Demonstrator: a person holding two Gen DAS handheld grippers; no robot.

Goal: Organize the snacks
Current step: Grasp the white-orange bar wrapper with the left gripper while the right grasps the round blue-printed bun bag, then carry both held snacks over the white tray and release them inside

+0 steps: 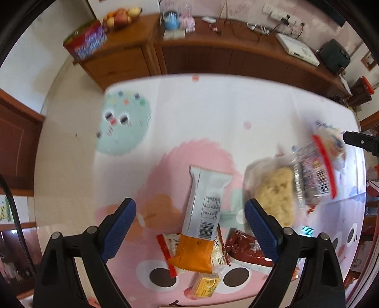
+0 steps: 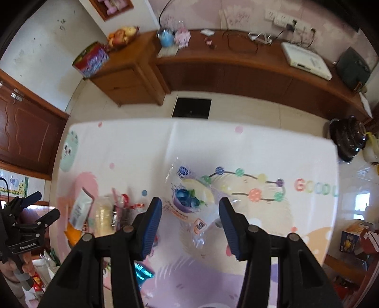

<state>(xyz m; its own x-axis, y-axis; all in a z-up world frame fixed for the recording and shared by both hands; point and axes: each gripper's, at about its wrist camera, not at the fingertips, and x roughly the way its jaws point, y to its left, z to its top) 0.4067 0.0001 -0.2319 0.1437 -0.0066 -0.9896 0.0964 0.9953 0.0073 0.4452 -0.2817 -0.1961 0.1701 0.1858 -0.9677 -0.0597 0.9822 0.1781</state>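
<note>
In the left wrist view my left gripper (image 1: pixel 189 213) is open, above a white-and-orange snack bar (image 1: pixel 203 218) lying between its fingers. Under the bar lie a red-edged packet (image 1: pixel 168 246), a dark red packet (image 1: pixel 246 248) and a small yellow packet (image 1: pixel 206 284). A clear bag of yellow crackers (image 1: pixel 279 192) with a red strip lies to the right. In the right wrist view my right gripper (image 2: pixel 190 215) is open over a clear packet with blue print (image 2: pixel 187 196). The snack pile (image 2: pixel 104 213) and the left gripper (image 2: pixel 33 213) show at the left.
The table (image 1: pixel 213 113) has a pastel cartoon cloth. Behind it stands a wooden sideboard (image 2: pixel 236 68) with a fruit bowl (image 1: pixel 120 16), a red tin (image 1: pixel 86 43) and a white device (image 2: pixel 305 59). A dark pot (image 2: pixel 348 139) stands past the table's right edge.
</note>
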